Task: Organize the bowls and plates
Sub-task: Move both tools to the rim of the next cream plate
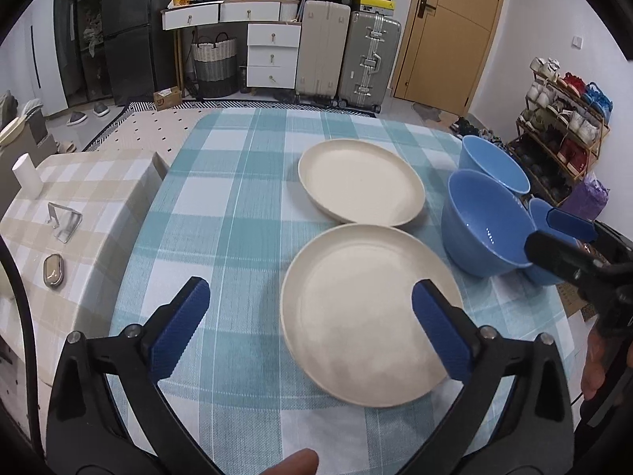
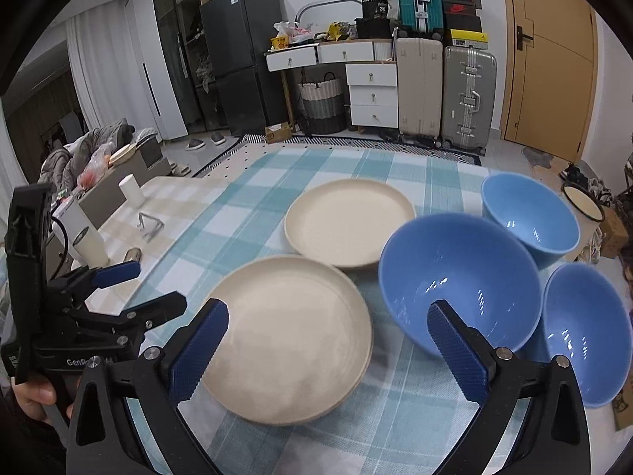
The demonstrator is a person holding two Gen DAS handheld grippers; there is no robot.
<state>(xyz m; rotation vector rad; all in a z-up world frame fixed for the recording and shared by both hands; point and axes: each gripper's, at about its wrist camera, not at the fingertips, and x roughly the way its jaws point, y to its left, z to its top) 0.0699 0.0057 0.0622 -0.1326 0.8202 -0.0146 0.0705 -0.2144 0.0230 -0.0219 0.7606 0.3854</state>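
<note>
Standing wide apart, both the left tool (image 1: 310,326) and the right tool (image 2: 328,346) grip nothing. Two cream plates (image 2: 290,336) (image 2: 348,223) lie flat on the checked surface (image 1: 237,213), beside three glossy blue bowls (image 2: 459,281) (image 2: 530,213) (image 2: 585,332), all upright.

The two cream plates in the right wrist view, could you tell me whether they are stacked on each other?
No, the near plate and the far plate lie separately on the checked tablecloth.
</note>
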